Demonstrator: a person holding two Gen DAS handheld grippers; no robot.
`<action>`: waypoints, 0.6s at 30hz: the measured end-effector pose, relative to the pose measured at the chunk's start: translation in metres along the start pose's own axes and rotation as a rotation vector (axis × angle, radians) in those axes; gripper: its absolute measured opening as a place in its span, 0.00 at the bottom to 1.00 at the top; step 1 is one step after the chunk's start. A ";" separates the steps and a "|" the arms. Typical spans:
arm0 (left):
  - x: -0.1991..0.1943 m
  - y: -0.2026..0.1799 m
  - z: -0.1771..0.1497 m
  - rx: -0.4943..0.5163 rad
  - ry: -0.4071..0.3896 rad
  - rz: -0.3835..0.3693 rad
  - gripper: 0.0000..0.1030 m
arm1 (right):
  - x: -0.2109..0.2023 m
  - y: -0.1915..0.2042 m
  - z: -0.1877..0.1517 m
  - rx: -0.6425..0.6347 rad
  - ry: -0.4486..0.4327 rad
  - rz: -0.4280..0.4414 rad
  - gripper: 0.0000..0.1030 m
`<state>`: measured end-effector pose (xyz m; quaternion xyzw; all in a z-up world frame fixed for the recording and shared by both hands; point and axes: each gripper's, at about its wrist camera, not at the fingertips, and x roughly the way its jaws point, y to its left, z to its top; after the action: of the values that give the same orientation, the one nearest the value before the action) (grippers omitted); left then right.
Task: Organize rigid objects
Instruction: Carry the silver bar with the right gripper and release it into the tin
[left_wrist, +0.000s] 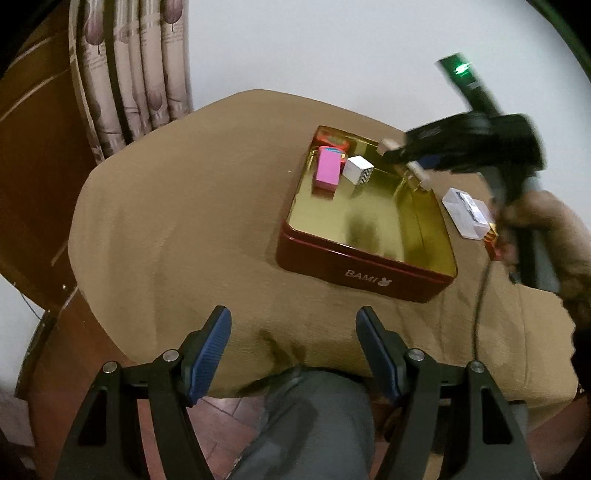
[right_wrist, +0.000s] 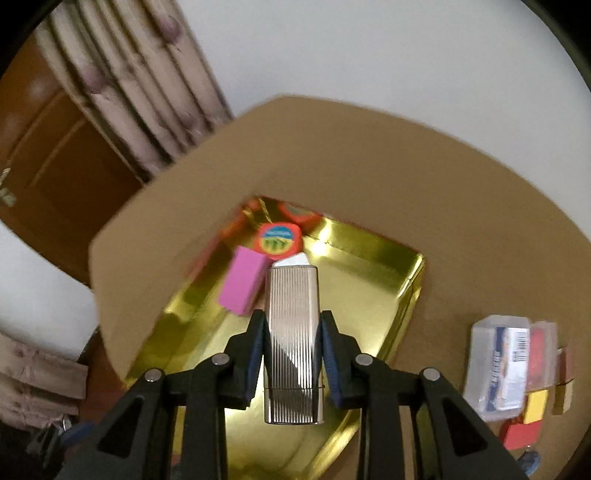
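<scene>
Gold-lined red tin (left_wrist: 364, 266) sits on the worktop (left_wrist: 177, 221), pink block (left_wrist: 327, 170) and white box (left_wrist: 359, 169) inside; my left gripper (left_wrist: 293, 354) hovers, jaws spread, empty. Right view: right gripper (right_wrist: 293, 354) jaws pinching ribbed silver case (right_wrist: 293, 343) over the tin. Placing step; next, lower and release beside the pink block.

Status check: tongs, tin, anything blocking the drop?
Right tongs shut on ribbed silver case, over gold tin. Left tongs open, empty. Pink block, white box near far end; middle free.
</scene>
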<state>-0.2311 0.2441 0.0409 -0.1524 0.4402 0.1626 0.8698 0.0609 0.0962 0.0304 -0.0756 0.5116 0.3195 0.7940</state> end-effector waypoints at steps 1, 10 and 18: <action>0.000 0.001 0.001 -0.002 0.000 0.000 0.64 | 0.009 -0.001 0.000 -0.002 0.013 -0.049 0.28; 0.014 0.003 -0.001 0.003 0.056 -0.023 0.64 | 0.051 -0.025 0.016 0.129 0.071 -0.122 0.28; 0.013 -0.003 -0.005 0.023 0.035 -0.001 0.64 | 0.050 -0.038 0.023 0.178 -0.007 -0.072 0.31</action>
<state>-0.2256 0.2411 0.0281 -0.1451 0.4570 0.1545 0.8638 0.1143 0.0985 -0.0097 -0.0221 0.5321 0.2443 0.8103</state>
